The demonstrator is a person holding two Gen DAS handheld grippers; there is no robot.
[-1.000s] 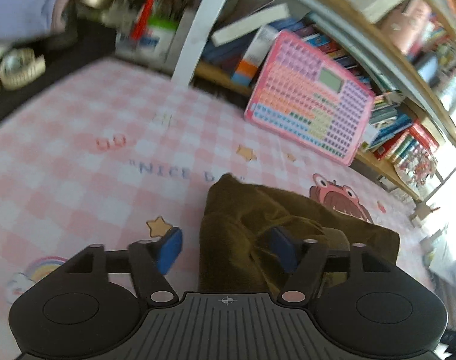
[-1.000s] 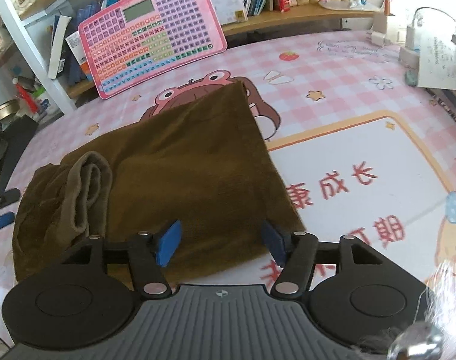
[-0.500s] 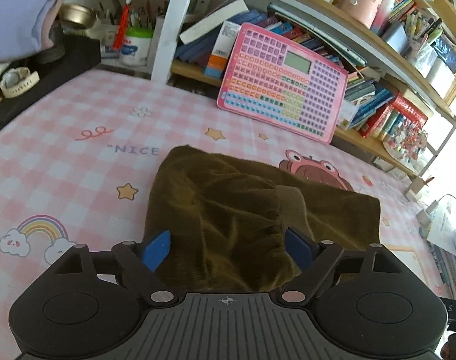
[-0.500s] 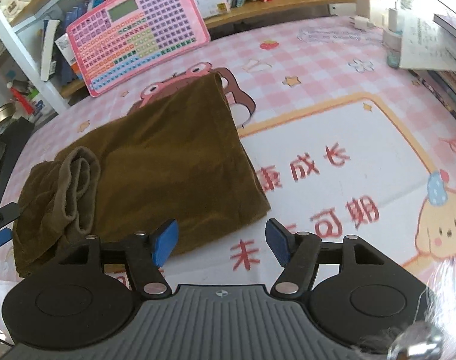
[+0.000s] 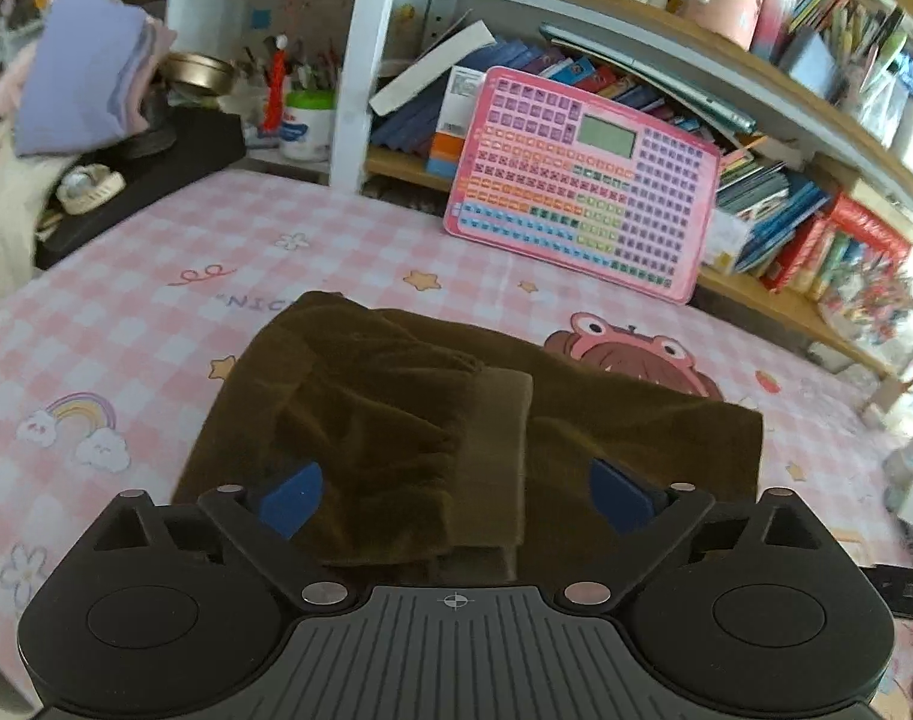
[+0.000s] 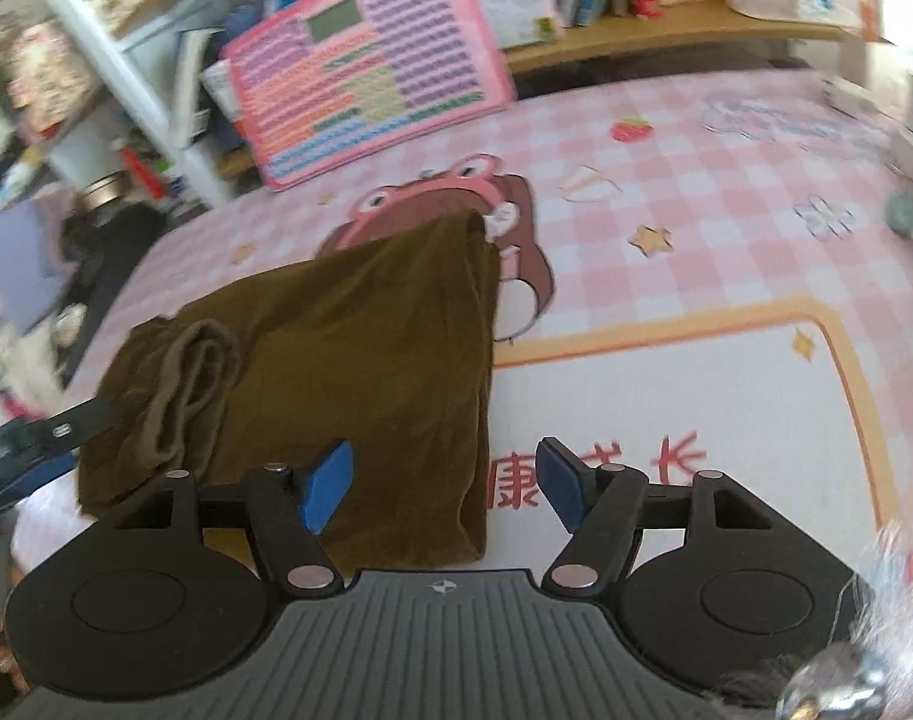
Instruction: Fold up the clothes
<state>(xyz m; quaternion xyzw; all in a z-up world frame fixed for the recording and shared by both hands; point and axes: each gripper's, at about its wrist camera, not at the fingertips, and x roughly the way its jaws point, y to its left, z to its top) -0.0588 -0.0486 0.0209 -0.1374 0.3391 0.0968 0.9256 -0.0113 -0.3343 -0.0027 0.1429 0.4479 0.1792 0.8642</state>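
Both pairs of blue fingers stand wide and hold nothing: the left gripper hangs over the brown garment, the right gripper over its near corner. Folded, it lies on the counter's pink checked cloth, partly covering "NIC"; red Chinese characters show beside it.

Cluttered wooden bookshelves behind pink checked tabletop

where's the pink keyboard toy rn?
The pink keyboard toy leans against the bookshelf at the table's far edge, beyond the brown garment, upper centre in both wrist views.
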